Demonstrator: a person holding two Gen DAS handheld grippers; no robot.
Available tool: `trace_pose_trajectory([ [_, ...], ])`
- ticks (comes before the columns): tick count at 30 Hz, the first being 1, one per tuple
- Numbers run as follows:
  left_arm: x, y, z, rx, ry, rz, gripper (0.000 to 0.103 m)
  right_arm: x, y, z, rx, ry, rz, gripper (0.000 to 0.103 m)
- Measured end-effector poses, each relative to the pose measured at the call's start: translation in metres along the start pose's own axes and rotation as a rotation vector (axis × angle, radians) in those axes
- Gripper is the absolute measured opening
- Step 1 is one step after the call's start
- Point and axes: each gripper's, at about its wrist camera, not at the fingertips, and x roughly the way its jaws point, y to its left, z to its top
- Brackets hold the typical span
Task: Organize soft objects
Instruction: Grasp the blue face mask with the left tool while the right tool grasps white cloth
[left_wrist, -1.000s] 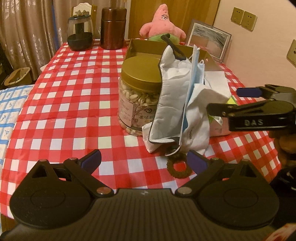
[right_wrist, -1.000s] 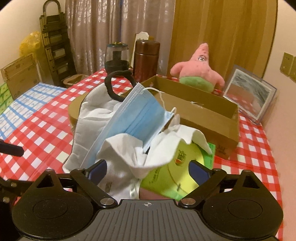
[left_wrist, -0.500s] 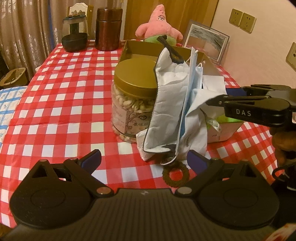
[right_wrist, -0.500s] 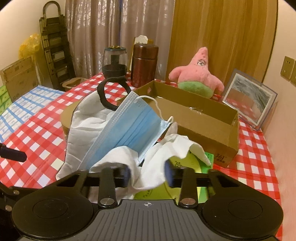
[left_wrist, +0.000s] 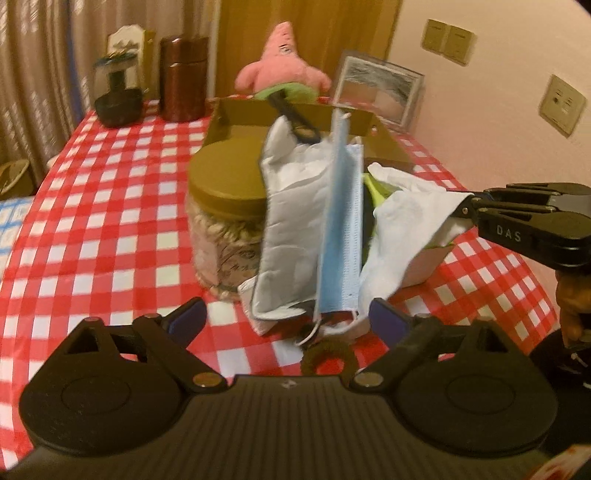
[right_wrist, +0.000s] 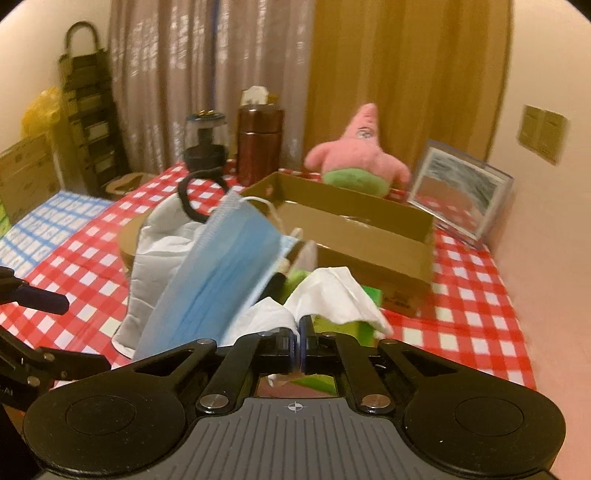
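Observation:
My right gripper (right_wrist: 300, 349) is shut on a corner of the white cloth (right_wrist: 332, 295). In the left wrist view it (left_wrist: 467, 210) pulls the white cloth (left_wrist: 402, 236) out to the right, off the green pack (right_wrist: 369, 295). A blue face mask (left_wrist: 340, 229) and a grey-white mask (left_wrist: 291, 229) lean against a gold-lidded jar (left_wrist: 225, 184). My left gripper (left_wrist: 286, 317) is open with its jaws closing, just in front of the masks' lower edges, touching nothing. A brown hair tie (left_wrist: 325, 360) lies on the cloth-covered table below them.
An open cardboard box (right_wrist: 369, 240) stands behind the pile, with a pink starfish plush (right_wrist: 362, 151) and a framed picture (right_wrist: 461, 195) behind it. A brown canister (right_wrist: 258, 144) and a dark glass jar (right_wrist: 205, 147) stand at the far edge of the checked tablecloth (left_wrist: 92, 221).
My right gripper has gone from wide open to shut on the white cloth and has drawn it up and away from the pile. The left gripper has edged closer to the masks.

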Motion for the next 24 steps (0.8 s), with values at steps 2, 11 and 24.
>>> trace_pose_trajectory([
  [2,0.001,-0.007,0.003,0.034,-0.006,-0.012,0.085,-0.005,-0.006,-0.004,0.021,0.003,-0.017,0.003],
  [11,0.021,-0.040,0.019,0.167,-0.030,-0.010,0.064,-0.015,-0.026,-0.010,0.076,0.003,-0.043,0.003],
  [24,0.053,-0.050,0.029,0.215,-0.002,0.032,0.003,-0.020,-0.037,-0.008,0.118,-0.013,-0.053,0.003],
])
